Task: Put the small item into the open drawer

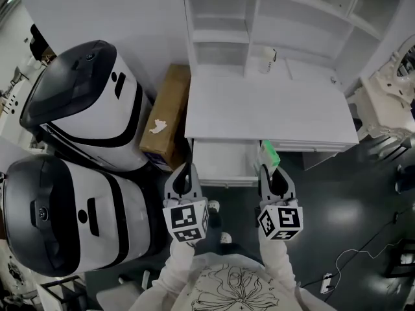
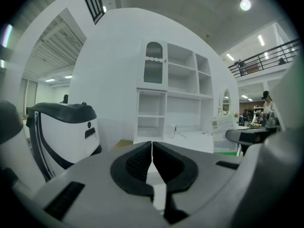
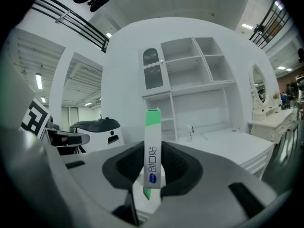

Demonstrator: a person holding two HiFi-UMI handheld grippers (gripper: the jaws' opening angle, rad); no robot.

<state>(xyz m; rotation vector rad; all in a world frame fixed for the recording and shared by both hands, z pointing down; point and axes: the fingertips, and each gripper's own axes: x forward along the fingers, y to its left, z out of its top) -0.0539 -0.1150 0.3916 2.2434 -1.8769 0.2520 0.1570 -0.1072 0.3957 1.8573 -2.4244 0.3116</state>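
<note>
The right gripper (image 1: 268, 171) pinches the green-and-white packet (image 1: 269, 153). The open drawer (image 1: 220, 161) at nine o'clock has no packet yet. The left gripper (image 1: 185, 175) is closed and empty.

drawer mouth: open drawer (image 1: 224, 164) faces up with a bare white floor. You can enter from above or from the front.
overhang: the front edge of the desk top (image 1: 272, 109) covers the drawer's rear, so stay ahead of that edge.
left flank: cardboard box (image 1: 167, 112) leans against the desk's side. The rear machine (image 1: 91, 102) and near machine (image 1: 71, 219) wall off everything beyond it.
front-left corner: your left gripper (image 1: 185, 172), jaws together, crowds entry there.
front-right corner: your right gripper (image 1: 268, 168) sits just right of the drawer, clamped on the packet (image 1: 268, 153).
right side: dark floor (image 1: 337, 193) lies open, with white furniture (image 1: 382, 105) well apart.
desk top: mostly bare, with a small container (image 1: 267, 60) back by the shelves.
</note>
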